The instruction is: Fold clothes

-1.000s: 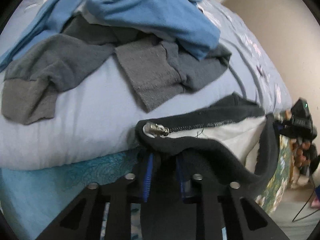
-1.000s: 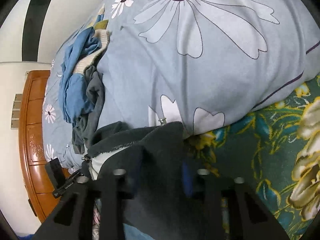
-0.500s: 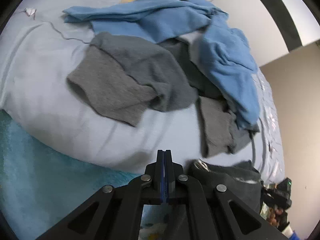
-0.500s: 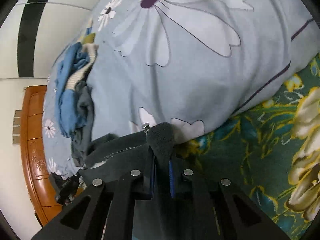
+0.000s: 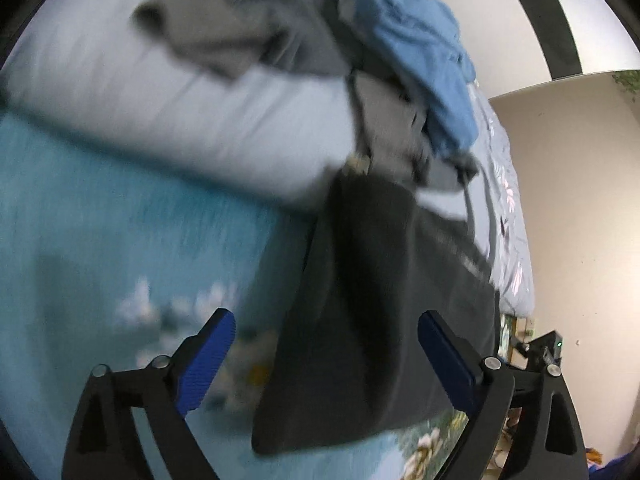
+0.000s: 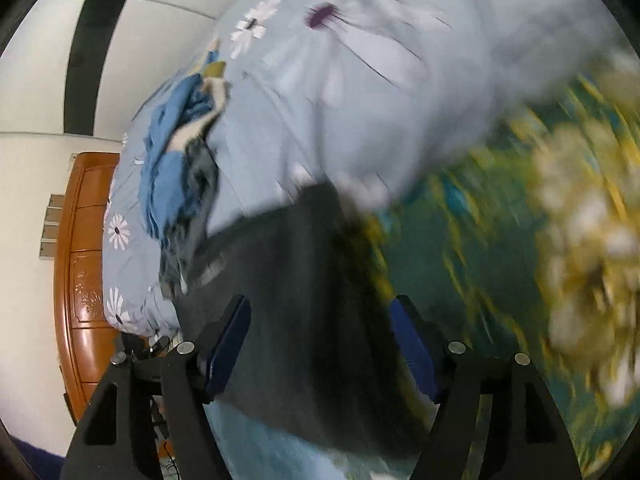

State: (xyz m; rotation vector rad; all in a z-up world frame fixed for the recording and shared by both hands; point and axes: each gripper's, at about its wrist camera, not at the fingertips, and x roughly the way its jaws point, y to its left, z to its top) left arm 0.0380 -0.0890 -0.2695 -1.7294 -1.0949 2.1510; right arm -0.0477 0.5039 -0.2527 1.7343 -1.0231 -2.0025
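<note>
Since the earlier frame both tongs have let go: left tongs (image 5: 326, 354) and right tongs (image 6: 320, 344) are opening, the dark garment (image 5: 384, 300) lying released, lower centre, on the bed (image 5: 100, 248) for folding.

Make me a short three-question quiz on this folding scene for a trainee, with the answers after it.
1. True or false: the left gripper is clamped on the dark garment.
2. Which lies on top of the pile on the pale duvet? A) blue garment B) grey garment C) a red towel
3. Fill in: the bedspread under the dark garment is teal with a ____ pattern.

Key: 1 false, the jaws are opening, pads clear of the cloth; the right gripper is opening too. 2 A. 3 floral.
</note>
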